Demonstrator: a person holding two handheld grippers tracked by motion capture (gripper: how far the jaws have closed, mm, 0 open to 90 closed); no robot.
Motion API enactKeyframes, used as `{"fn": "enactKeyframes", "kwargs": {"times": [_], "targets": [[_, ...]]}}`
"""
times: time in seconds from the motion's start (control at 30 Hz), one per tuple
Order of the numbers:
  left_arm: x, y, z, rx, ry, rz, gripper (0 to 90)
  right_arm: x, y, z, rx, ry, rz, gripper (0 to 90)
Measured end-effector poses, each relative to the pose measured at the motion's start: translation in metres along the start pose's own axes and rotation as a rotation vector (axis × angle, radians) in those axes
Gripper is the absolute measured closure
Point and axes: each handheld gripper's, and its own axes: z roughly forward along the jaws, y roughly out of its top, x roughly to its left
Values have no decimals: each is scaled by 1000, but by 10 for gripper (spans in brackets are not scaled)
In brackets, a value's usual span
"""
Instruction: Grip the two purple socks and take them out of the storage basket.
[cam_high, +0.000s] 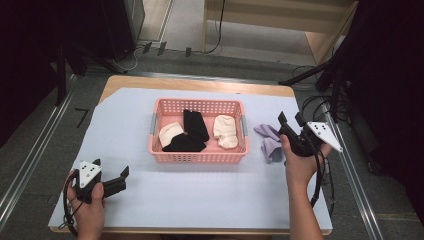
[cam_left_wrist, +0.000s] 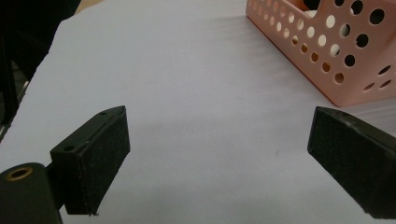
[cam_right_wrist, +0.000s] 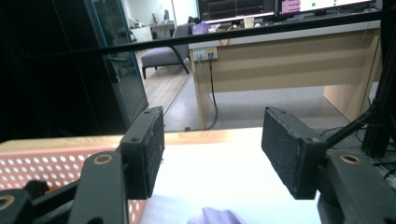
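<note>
Pink basket (cam_high: 199, 153) mid-table (cam_high: 200, 200), black and cream cloths inside. Left gripper (cam_high: 111, 176) spread wide, empty (near corner). Right gripper (cam_high: 291, 121) spread above lilac cloth (cam_high: 270, 142).

Pink basket (cam_high: 198, 156) (black and cream socks inside) sits mid-table (cam_high: 200, 200).

Grey floor (cam_high: 190, 30), wooden desk (cam_right_wrist: 289, 56) beyond (cables dangling underneath)

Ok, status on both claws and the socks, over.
Left claw open, empty, near table edge. Right claw open above lilac fabric socks. Pink perforated plastic basket holds black and cream socks. Nothing blocking.
</note>
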Motion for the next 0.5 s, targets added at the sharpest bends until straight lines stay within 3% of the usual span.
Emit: {"fn": "enactKeyframes", "kwargs": {"times": [0.5], "targets": [[-1,0,-1,-4,1,6,67,-24,-28,-26,65,-3,-22,393]]}}
